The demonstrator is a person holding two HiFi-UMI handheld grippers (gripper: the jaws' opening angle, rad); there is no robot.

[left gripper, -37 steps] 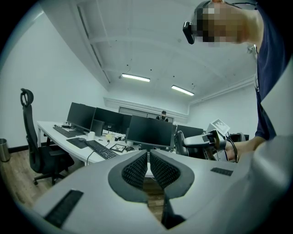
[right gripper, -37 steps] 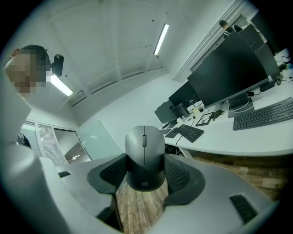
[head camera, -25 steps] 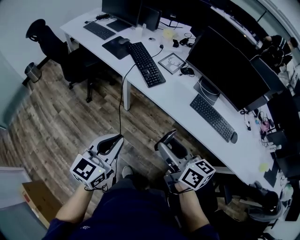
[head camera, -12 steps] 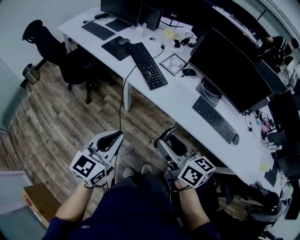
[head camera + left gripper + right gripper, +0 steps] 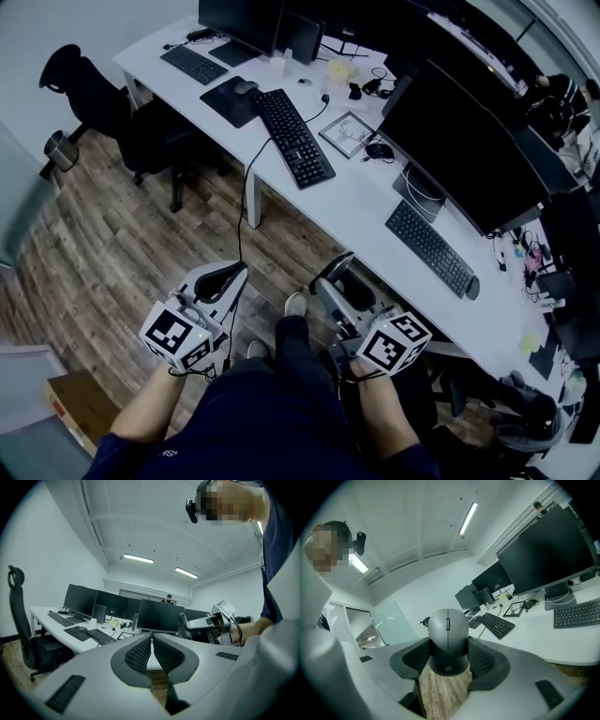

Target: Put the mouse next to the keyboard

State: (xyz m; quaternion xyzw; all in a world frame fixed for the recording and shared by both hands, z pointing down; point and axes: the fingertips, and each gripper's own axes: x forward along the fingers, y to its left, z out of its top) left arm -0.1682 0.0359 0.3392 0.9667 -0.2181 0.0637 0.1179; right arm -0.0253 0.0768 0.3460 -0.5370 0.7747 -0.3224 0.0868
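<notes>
You are holding the mouse (image 5: pixel 448 637) by its sides in your right gripper (image 5: pixel 448 647) fingers at lower centre, left gripper (image 5: pixel 152 638) fingers closed empty; a loosening pinch risks dropping it short of the keyboard (image 5: pixel 431 248) on the worktop (image 5: pixel 356 202).

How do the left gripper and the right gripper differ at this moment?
The left gripper has its jaws together; the right gripper has its jaws wide apart. The left gripper holds nothing; the right gripper is clamped on a grey computer mouse. Both are grey and held over the wooden floor, short of the white desk.
</notes>
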